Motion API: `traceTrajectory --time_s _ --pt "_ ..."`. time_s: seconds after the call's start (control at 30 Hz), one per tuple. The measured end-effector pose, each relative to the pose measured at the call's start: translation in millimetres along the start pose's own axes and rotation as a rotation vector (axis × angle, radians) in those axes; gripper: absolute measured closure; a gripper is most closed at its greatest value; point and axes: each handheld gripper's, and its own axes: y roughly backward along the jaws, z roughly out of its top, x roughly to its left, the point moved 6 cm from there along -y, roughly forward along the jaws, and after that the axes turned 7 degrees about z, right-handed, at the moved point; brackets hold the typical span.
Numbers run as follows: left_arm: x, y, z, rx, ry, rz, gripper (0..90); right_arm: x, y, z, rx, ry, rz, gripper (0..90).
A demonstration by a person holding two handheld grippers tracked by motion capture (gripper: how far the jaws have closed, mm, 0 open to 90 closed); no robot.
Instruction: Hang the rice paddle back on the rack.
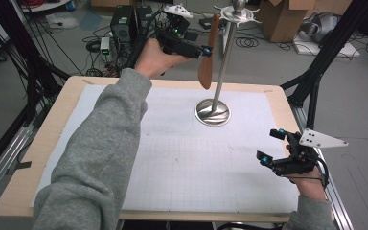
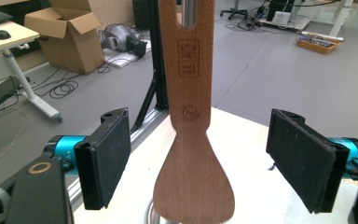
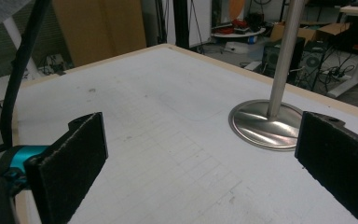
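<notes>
Spatula hangs vertical on stand, blade down, btwn open left claw.

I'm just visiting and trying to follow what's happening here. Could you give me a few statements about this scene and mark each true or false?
1. The wooden spatula hangs from the metal stand. True.
2. The left gripper clamps the spatula. False: its pads stand apart on either side of it.
3. The right gripper holds a spoon. False: it is open and empty.
4. The stand's round base sits on the white mat. True.
</notes>
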Motion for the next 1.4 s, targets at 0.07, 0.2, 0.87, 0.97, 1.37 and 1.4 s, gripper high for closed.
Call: traceTrajectory --time_s 0.07,0.2,0.87,0.97,1.37,1.4 --pt "-0.3 4.1 -2.1 -0.001 0.008 -0.011 20.9 0.8 -0.4 0.0 0.004 -0.002 0.001 1.1" --pt "0.2 11.5 -8.0 0.0 0.007 -0.025 18.1 1.7 -1.1 0.9 0.004 0.001 0.002 1.1" --pt "-9.2 44.1 -40.8 -0.043 -0.011 -0.069 17.5 5.1 -10.5 4.0 0.019 0.016 0.018 1.2" --pt "-8.1 48.6 -45.7 -0.048 -0.007 -0.069 17.5 5.2 -12.8 3.7 0.024 0.021 0.022 1.2" --pt "-6.8 67.6 -66.1 -0.05 -0.013 -0.073 17.5 7.5 -19.1 5.3 0.034 0.03 0.028 1.2" --pt "-7.2 69.1 -67.2 -0.054 -0.012 -0.073 17.4 8.2 -19.8 5.2 0.036 0.026 0.029 1.2"
